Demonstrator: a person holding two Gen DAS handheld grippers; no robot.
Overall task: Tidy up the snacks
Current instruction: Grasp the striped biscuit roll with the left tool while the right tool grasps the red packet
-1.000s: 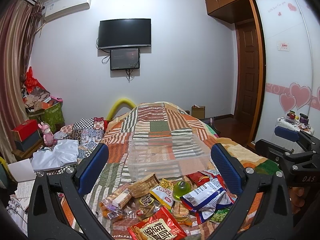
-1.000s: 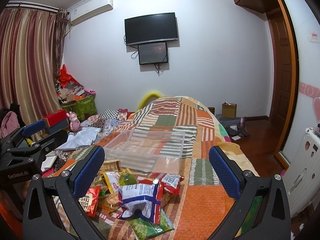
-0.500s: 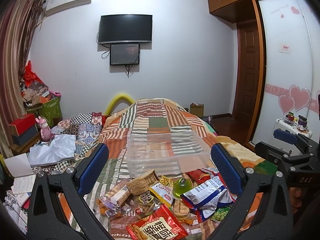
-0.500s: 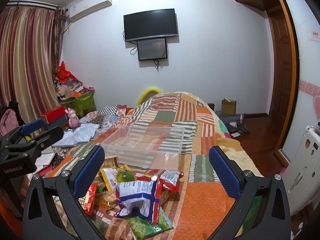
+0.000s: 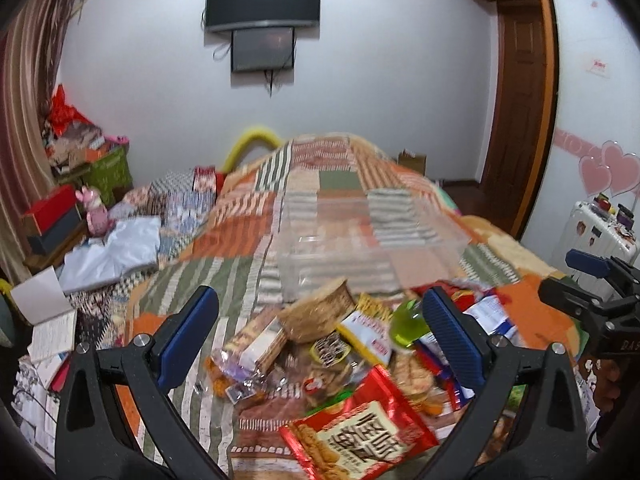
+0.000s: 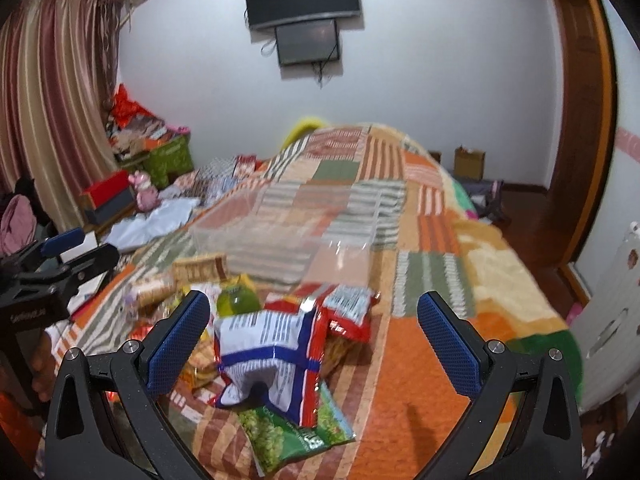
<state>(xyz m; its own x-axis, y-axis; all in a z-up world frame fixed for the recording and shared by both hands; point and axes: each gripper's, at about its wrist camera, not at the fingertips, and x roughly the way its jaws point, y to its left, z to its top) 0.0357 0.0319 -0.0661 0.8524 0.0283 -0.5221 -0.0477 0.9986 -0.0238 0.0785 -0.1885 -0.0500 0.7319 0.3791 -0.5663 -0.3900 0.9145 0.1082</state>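
Both grippers, left [image 5: 320, 332] and right [image 6: 312, 332], hover spread and empty over the snack pile [image 5: 340, 360], so the next move is probably picking one for the clear bin [image 5: 360, 248].

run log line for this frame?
left claw: open, empty | right claw: open, empty | clear plastic bin: empty | snack packets: piled on quilt
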